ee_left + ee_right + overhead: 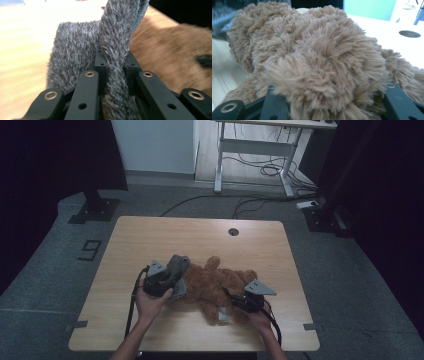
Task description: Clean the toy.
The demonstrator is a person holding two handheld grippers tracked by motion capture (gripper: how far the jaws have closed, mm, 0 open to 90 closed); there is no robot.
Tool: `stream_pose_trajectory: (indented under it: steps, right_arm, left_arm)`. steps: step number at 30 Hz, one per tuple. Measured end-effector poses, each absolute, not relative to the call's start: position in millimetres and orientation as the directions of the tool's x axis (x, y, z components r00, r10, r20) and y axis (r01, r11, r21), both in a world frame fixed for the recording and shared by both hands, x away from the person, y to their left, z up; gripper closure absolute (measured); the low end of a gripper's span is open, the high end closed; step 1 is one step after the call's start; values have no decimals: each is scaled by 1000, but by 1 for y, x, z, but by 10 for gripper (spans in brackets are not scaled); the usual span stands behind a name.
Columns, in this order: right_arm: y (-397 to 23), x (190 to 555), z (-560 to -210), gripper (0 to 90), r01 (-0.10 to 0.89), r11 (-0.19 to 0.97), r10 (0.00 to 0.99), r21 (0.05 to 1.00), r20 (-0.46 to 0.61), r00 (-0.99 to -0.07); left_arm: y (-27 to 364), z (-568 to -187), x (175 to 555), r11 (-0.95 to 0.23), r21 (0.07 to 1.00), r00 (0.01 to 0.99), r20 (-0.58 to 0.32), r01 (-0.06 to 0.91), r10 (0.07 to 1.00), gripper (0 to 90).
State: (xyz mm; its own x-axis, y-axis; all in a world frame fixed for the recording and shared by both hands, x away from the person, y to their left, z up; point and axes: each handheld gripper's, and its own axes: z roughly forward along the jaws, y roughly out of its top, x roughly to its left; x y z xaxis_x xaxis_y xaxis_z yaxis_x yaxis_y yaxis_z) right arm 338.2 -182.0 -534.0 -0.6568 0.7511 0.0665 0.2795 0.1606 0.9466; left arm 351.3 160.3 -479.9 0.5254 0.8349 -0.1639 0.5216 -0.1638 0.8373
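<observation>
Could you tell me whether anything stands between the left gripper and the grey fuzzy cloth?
Nothing visible does: the left gripper is already shut on the grey fuzzy cloth, beside the brown teddy bear.

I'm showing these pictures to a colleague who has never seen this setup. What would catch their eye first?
A brown teddy bear lying in the middle of the wooden table. The left hand-held gripper is shut on a fuzzy grey cloth at the bear's left side. The right hand-held gripper has a lump of the bear's brown fur between its jaws at the near right.
</observation>
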Motion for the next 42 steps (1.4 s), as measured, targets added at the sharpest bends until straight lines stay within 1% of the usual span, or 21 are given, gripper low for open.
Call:
stream_pose_trajectory:
  steps: [3,5,7,12,14,16,19,22,23,25,27,31,34,38,40,42]
  right_arm:
    - [-182,338,-534,495,282,155,752,947,72,-655]
    - [-182,339,-534,495,285,152,753,947,76,-653]
    - [-182,339,-535,495,285,151,753,947,76,-653]
    - [-183,340,-534,503,292,137,754,947,91,-651]
    - [-183,341,-533,520,284,125,745,951,99,-659]
    - [-181,340,-530,538,266,124,740,956,89,-666]
    - [-179,341,-525,552,212,139,737,967,42,-675]
    - [-177,345,-518,552,113,148,733,983,-32,-679]
    - [-176,348,-514,551,70,162,734,984,-73,-675]
    - [-174,355,-509,548,34,184,738,982,-115,-665]
    - [-173,362,-507,542,12,219,738,976,-157,-657]
    - [-171,366,-520,536,46,279,726,959,-180,-664]
    - [-171,360,-531,537,52,273,718,961,-167,-676]
    - [-174,351,-537,538,67,262,706,963,-144,-694]
    - [-176,347,-539,538,68,260,699,963,-139,-702]
    - [-179,343,-541,538,73,254,695,964,-129,-707]
  left_arm:
    - [173,-499,356,-147,797,493,-206,586,846,776]
    - [173,-515,360,-165,756,482,-219,634,849,776]
    - [173,-526,362,-144,746,473,-248,650,846,776]
    - [173,-524,367,-101,737,473,-316,668,822,776]
    - [171,-521,368,-72,737,472,-351,672,809,778]
    - [169,-520,369,-56,741,471,-365,670,803,781]
    - [169,-516,372,-30,755,474,-380,655,794,784]
    - [172,-506,377,-1,789,487,-379,614,787,785]
    - [172,-503,380,6,797,487,-375,604,789,785]
    - [172,-502,385,16,802,481,-374,597,793,785]
    - [172,-507,389,17,792,471,-379,610,797,783]
    - [173,-525,388,-26,759,460,-366,651,809,780]
    - [180,-530,383,-1,754,458,-398,656,795,776]
    - [183,-523,376,-34,754,474,-376,656,796,765]
    - [189,-516,373,-12,759,470,-391,651,791,758]
    - [194,-501,369,26,783,476,-404,622,781,758]
